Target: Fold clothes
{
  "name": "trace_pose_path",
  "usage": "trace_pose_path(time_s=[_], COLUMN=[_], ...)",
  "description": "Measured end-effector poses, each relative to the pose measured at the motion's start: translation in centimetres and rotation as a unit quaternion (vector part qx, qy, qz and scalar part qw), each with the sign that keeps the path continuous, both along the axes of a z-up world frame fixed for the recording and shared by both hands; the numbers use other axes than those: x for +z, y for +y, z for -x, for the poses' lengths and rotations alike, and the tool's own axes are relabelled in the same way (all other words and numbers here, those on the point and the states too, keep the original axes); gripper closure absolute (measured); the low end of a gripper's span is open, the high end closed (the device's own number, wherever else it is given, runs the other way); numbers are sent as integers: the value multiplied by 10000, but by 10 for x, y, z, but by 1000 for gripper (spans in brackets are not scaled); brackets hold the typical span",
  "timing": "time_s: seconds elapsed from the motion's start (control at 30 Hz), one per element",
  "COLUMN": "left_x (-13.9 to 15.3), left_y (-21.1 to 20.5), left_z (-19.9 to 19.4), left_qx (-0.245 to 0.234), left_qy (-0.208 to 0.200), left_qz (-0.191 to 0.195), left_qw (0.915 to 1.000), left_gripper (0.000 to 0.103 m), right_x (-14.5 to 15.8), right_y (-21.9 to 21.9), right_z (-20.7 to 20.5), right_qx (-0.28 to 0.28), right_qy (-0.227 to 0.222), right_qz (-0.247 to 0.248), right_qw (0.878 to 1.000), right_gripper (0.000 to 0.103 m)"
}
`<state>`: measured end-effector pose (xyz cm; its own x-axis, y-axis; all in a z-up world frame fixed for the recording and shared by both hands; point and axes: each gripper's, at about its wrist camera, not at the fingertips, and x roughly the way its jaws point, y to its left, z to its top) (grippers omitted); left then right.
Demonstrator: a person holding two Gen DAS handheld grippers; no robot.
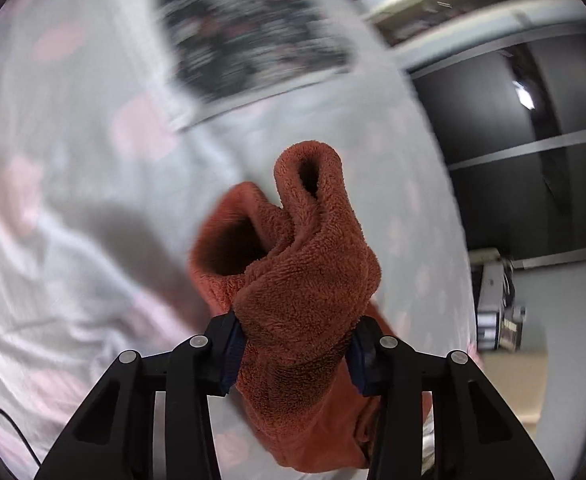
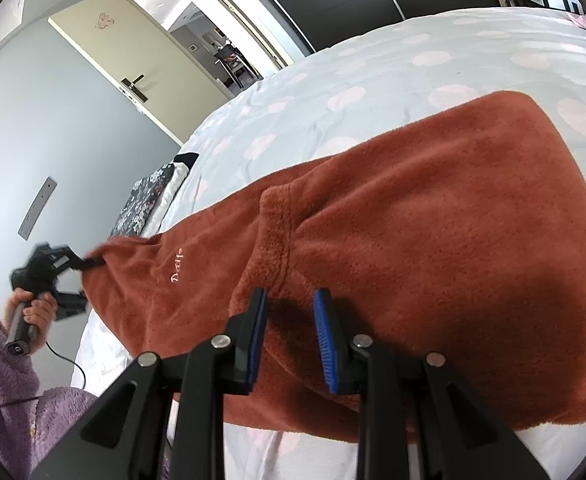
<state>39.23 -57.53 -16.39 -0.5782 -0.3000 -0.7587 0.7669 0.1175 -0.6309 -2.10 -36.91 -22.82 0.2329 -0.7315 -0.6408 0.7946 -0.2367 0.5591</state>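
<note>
Two grippers share the work: with the left gripper (image 1: pixel 293 356) clamped on a bunched corner of the rust fleece garment (image 2: pixel 433 220) spread across the bed (image 2: pixel 373 64), we lift evenly while the right gripper (image 2: pixel 291 336) hovers narrowly parted, gripping nothing.

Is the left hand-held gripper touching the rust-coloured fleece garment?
Touching. In the left wrist view, the left hand-held gripper has both blue pads pressed against a bunched fold of the rust-coloured fleece garment.
</note>
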Motion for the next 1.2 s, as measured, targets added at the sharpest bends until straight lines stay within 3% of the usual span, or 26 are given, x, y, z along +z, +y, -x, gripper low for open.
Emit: trace_pose_path(time_s=[0.13,0.23,0.43,0.57,0.63,0.83,0.93,1.07,1.2], left_x=[57,96,160,179,178,135,95,42,9], left_y=[12,33,86,119,135,173,207,240,258], left_z=[41,61,144,205,234,322,372,408,418], left_qx=[-622,-1147,-2070,-2666,-2867,-3362,-3871,-4432,-4735], left_qy=[-130,-83,100,-128,-359,-537,-827,-1249,-1438], left_qz=[828,1361,2217,2528,2630,2380,2219,1856,1620], left_qw=[9945,9840,9528,9300,9205,9096,8911,8681,8537], left_gripper=[59,59,59,59,59,60,60,60,60], right_x=[3,5,31,46,49,39,25,5,-5], right_y=[7,16,52,76,88,116,119,118,117], right_z=[7,15,46,72,90,138,149,162,173], right_qx=[-204,-461,-902,-1244,-1518,-2067,-2059,-2129,-2202], right_qy=[172,356,416,672,659,185,-97,-452,-643], right_qz=[-220,-598,-977,-1122,-1104,-940,-948,-1117,-1175], right_qw=[9994,9965,9902,9836,9800,9737,9739,9696,9662], right_gripper=[78,78,78,78,78,78,78,78,78])
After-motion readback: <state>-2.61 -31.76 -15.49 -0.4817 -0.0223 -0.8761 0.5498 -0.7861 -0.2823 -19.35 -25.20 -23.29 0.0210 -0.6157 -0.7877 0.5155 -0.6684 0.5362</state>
